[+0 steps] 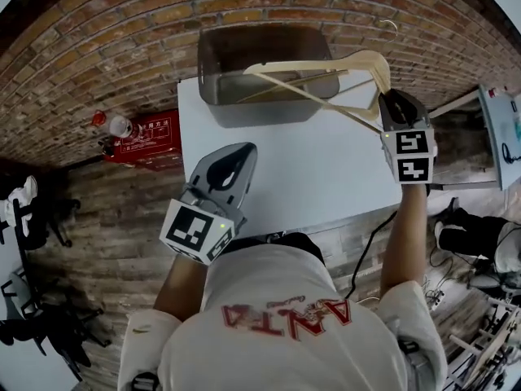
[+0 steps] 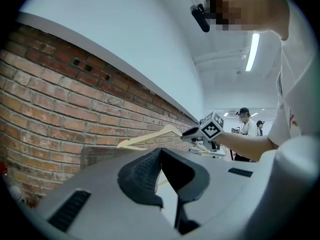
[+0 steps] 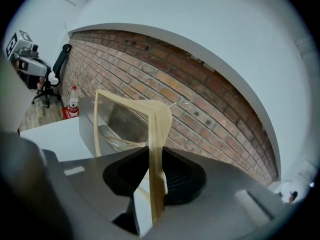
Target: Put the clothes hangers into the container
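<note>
The left gripper (image 1: 242, 153) sits at lower centre-left of the head view on a bare forearm, its 2 jaws together and empty. The right gripper (image 1: 396, 100) is at upper right, arm extended, jaws clamped on a wooden hanger (image 1: 326, 63).

Open table before container (image 1: 260, 114); wall blocks behind
white table (image 1: 326, 173) bare from container to near edge; brick wall (image 1: 122, 39) tight behind container; hanger (image 1: 313, 66) in right gripper (image 1: 384, 96) slants across container's mouth and right rim; left gripper (image 1: 246, 148) near-left of container, well apart
</note>
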Tool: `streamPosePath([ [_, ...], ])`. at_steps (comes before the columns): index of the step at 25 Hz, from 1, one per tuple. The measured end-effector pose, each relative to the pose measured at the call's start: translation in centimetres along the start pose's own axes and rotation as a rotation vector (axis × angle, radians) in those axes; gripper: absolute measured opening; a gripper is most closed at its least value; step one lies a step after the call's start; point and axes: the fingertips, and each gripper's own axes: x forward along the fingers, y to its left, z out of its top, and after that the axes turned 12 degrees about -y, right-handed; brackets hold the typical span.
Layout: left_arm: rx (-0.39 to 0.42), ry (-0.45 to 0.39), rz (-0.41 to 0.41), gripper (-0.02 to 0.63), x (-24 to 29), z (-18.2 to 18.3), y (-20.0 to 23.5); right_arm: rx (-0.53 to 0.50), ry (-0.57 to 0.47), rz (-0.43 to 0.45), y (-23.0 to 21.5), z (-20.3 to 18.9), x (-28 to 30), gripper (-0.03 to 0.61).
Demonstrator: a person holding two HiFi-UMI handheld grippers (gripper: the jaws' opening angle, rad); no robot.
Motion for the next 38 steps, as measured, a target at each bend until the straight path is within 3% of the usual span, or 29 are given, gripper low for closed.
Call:
streamPosePath([
  [7,-0.004,-0.025,0.087,0.009,-1.9,0.9,2.3,-0.204,0.019,0.082,1.2,3.5,6.8,0.084],
  [14,-0.041,-0.053,0.216,0.009,-3.6,0.6,5.4,-0.449,0.035,0.228,5.1,6.0,14.8,0.084],
  [25,-0.066,-0.079,0.376,0.009,-5.9,-0.1,9.7,-0.739,0.13,0.45,13.9,4.0,22.7,0.084],
  [30,-0.079,-0.078,0.416,0.009,-6.9,-0.7,10.3,-0.817,0.184,0.518,16.5,2.1,24.2,0.084],
  [34,-0.078,-0.073,0.43,0.009,-7.6,-0.8,10.7,-0.82,0.217,0.55,18.0,1.2,24.5,0.086],
  [38,-0.074,-0.076,0.435,0.009,-8.1,-0.5,11.1,-0.863,0.229,0.538,18.1,1.2,24.3,0.107],
])
